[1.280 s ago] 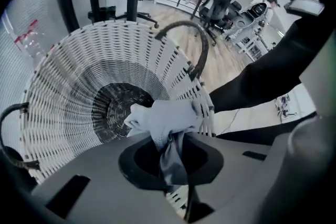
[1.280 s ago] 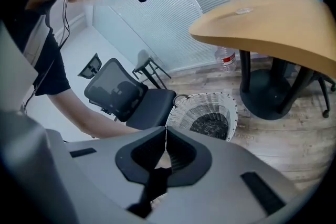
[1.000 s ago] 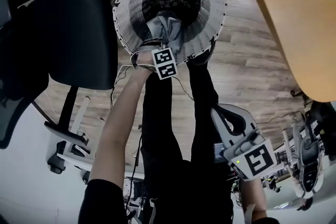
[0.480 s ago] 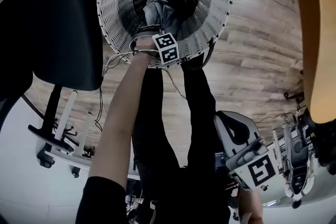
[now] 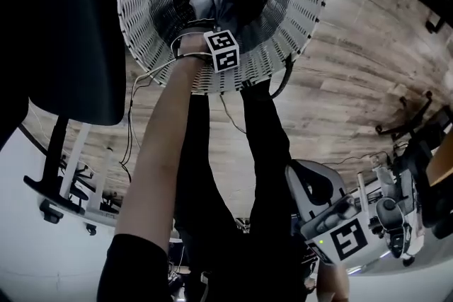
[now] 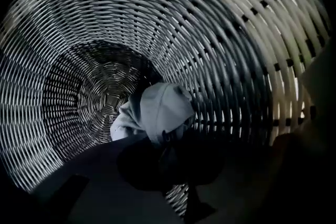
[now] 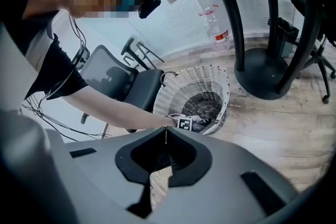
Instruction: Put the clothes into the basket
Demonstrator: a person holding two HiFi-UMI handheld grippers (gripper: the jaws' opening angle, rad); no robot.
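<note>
Upper centre of the head view: the left gripper (image 5: pixel 210 25), pinching a grey garment (image 6: pixel 160 107), reaches inside the white wicker basket (image 5: pixel 297 25). Its own view is dark, and the pads seem to clamp a fold. We should lower until the cloth rests on the woven bottom, then spread the jaws. Lower right: the right gripper (image 7: pixel 166 136), pressed together, empty.

Person's got a black short-sleeved tee (image 5: pixel 134 269) and black trousers (image 5: pixel 212 173) on. The right gripper (image 7: pixel 165 138) is a chunky light-grey shell with a dark cutout. Each gripper has a white cube (image 5: pixel 221 51) of black square markers, and thin cables (image 5: pixel 133 117) dangle by the left gripper (image 6: pixel 165 136).
</note>
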